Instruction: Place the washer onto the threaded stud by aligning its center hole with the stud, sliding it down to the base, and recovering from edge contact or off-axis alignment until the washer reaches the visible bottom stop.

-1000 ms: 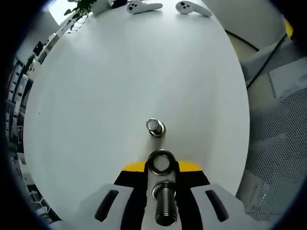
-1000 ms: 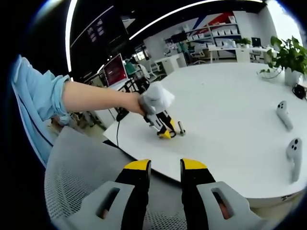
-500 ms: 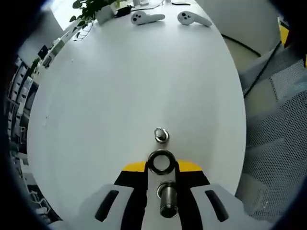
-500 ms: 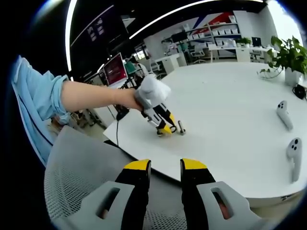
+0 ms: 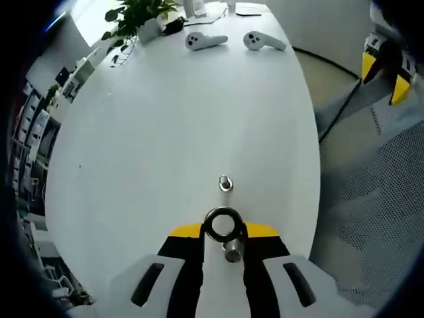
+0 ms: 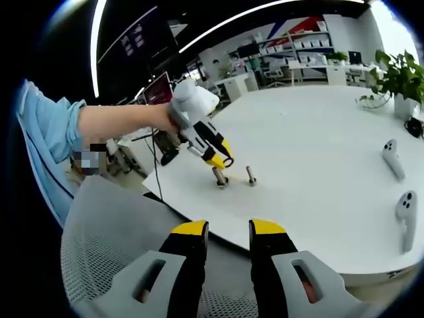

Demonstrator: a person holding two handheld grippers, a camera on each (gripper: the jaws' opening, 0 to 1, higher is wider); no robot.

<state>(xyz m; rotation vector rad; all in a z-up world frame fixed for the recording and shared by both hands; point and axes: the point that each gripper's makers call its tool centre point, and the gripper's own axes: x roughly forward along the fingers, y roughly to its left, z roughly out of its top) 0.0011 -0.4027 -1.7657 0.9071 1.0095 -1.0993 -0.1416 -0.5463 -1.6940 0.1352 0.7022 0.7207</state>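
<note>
- Pinches the washer (image 5: 207, 225) by its rim in the left tongs (image 5: 223, 230), closed tight on it, up in the air over the bench (image 5: 152, 119).
- Hangs just above the stud (image 5: 232, 252), not on it yet, with a second stud (image 5: 225, 183) near by.
- Shows the right tongs (image 6: 228, 232) a little apart with nothing in them, off past the bench edge.
- Looks small, hard, light and slippery; best held by the outer rim, so the hole is free.
- Hides the stud's base behind the left tongs in the left gripper view; hard to tell if hole and stud line up.
</note>
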